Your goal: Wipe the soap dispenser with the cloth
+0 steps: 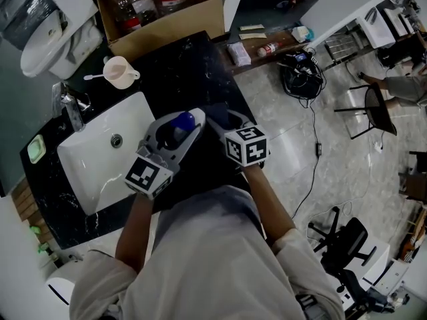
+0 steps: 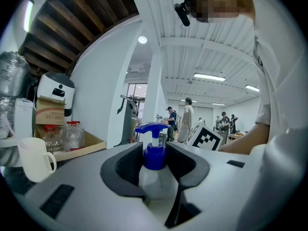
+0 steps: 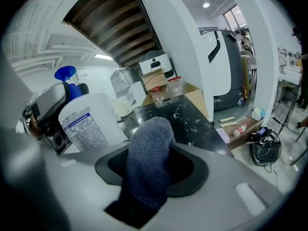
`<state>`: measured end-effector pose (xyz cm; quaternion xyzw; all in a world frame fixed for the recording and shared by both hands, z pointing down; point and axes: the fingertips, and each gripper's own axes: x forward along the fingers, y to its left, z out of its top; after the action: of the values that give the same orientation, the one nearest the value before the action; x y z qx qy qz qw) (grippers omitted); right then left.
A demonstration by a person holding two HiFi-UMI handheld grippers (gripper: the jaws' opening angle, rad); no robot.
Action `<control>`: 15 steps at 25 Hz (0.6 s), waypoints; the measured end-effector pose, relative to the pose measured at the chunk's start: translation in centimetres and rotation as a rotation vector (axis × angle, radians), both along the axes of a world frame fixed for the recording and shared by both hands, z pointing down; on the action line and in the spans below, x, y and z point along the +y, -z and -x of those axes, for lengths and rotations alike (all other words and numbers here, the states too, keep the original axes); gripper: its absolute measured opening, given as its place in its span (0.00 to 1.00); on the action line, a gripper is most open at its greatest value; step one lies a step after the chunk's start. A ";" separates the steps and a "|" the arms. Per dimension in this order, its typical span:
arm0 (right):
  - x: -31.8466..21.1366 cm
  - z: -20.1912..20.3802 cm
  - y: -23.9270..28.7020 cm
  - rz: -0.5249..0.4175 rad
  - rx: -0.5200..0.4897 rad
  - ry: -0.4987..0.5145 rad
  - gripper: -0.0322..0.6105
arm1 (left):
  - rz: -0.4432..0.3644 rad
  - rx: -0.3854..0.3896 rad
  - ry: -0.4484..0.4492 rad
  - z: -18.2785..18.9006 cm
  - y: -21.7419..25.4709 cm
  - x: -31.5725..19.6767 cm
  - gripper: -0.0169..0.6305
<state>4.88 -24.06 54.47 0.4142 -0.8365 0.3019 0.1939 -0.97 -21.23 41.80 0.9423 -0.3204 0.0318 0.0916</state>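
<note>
Holding the soap dispenser (image 2: 154, 159) in my left gripper (image 1: 179, 127), I have the dark pads closed on both sides of its pale, translucent body, just below the glossy blue pump collar. The spout points left in the left gripper view. My right gripper (image 3: 151, 165) is clamped on the cloth (image 3: 148, 163), a grey-blue, nubbly knit bunched into a rounded hump that sticks up between the jaws. Its lower part drops into the slot behind them, out of sight. The bottle's printed label faces the cloth from just beside it. I cannot tell whether the two touch. Below both tools lies the countertop (image 1: 193, 69), black stone flecked with white, with the white rectangular sink (image 1: 137, 105) set into it on my left. A chrome faucet (image 1: 70, 109) stands at the basin's far rim. Beyond that sit a cream cup (image 1: 120, 72) with a handle and an open cardboard box (image 1: 167, 24) of clear jars, their tops cut off at the frame edge. To my right the floor (image 1: 287, 145) is pale glossy tile. A black bag (image 1: 301, 77) trails a cable across it.
</note>
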 end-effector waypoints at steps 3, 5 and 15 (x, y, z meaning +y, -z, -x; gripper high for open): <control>0.1 -0.1 -0.4 0.011 0.005 0.006 0.32 | -0.008 -0.003 -0.007 -0.1 -0.2 0.1 0.25; 0.2 -0.1 -0.6 0.010 0.020 0.010 0.32 | -0.017 0.000 -0.010 -0.2 -0.1 0.1 0.25; 0.7 -0.1 -0.3 -0.003 0.062 0.031 0.32 | -0.015 -0.019 -0.014 -0.3 0.0 0.3 0.25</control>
<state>4.97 -23.36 54.79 0.4104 -0.8369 0.2847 0.2238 -0.65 -20.88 41.84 0.9449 -0.3148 0.0389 0.0811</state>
